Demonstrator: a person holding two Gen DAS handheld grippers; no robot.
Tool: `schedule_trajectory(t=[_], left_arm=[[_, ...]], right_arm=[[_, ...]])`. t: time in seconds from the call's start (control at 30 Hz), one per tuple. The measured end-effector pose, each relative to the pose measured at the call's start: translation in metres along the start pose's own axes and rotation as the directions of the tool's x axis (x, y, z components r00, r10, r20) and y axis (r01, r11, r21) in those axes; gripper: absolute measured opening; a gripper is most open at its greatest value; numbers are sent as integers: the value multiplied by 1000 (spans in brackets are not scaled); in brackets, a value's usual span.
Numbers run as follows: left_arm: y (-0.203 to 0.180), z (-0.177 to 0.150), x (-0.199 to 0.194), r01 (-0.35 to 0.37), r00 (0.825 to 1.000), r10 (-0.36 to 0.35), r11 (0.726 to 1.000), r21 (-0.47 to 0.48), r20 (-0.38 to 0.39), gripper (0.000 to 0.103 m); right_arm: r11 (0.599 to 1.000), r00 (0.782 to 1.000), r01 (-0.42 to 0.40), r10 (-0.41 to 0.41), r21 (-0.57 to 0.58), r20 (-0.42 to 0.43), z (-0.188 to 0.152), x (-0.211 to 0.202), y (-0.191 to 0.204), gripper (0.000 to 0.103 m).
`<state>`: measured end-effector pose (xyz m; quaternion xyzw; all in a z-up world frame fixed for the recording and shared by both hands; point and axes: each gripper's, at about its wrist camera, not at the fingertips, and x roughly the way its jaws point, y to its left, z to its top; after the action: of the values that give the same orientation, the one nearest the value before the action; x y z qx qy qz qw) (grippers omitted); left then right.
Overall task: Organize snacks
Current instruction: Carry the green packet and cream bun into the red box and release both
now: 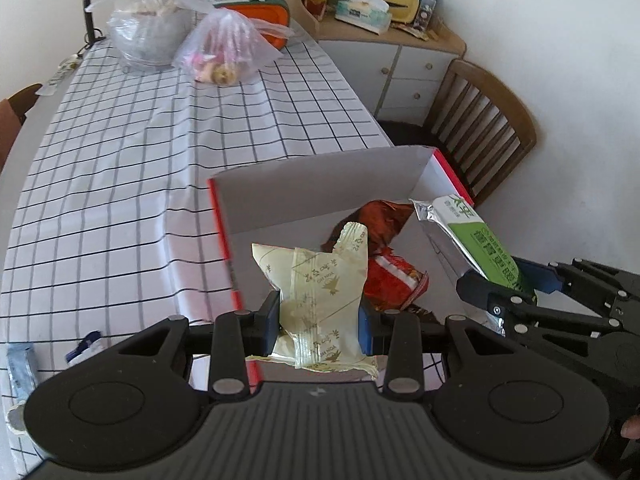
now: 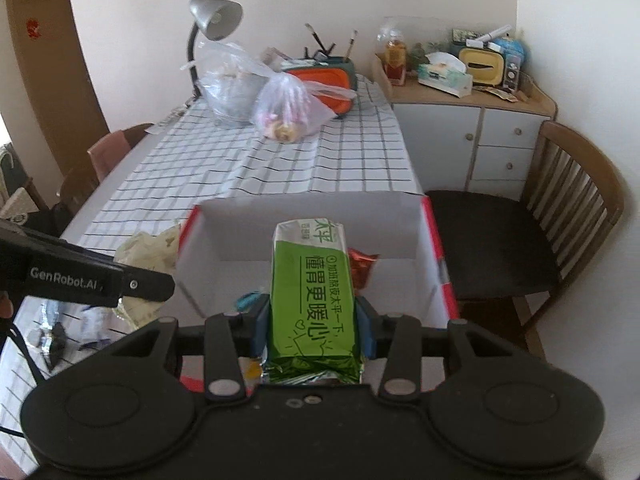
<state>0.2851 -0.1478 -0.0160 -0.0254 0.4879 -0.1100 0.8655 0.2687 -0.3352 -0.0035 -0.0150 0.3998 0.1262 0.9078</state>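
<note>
Your open box (image 1: 320, 184) sits at the near right corner of the desk (image 1: 120, 184), a couple of wrappers (image 1: 384, 248) already in it. Two plastic bags (image 1: 192, 36) and a lamp (image 2: 212, 28) are way at the far end, with a chair (image 2: 520, 232) just right of the box.

A home dining room: a table (image 2: 280, 168) in checked cloth, wooden chairs (image 2: 560, 216) beside it, a cluttered cabinet (image 2: 480, 136) behind it, a lamp (image 2: 214, 20) on it.
</note>
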Motion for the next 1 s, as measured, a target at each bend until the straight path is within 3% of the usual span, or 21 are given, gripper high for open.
schedule_trajectory(t=[0.5, 1.0], left_arm=[[-27, 31, 97, -97, 986, 93, 995, -20, -141, 37], [-25, 40, 154, -144, 943, 129, 989, -28, -306, 37]], right_arm=[[998, 990, 40, -46, -53, -131, 1, 80, -38, 41], [996, 977, -22, 3, -90, -211, -8, 108, -33, 41]])
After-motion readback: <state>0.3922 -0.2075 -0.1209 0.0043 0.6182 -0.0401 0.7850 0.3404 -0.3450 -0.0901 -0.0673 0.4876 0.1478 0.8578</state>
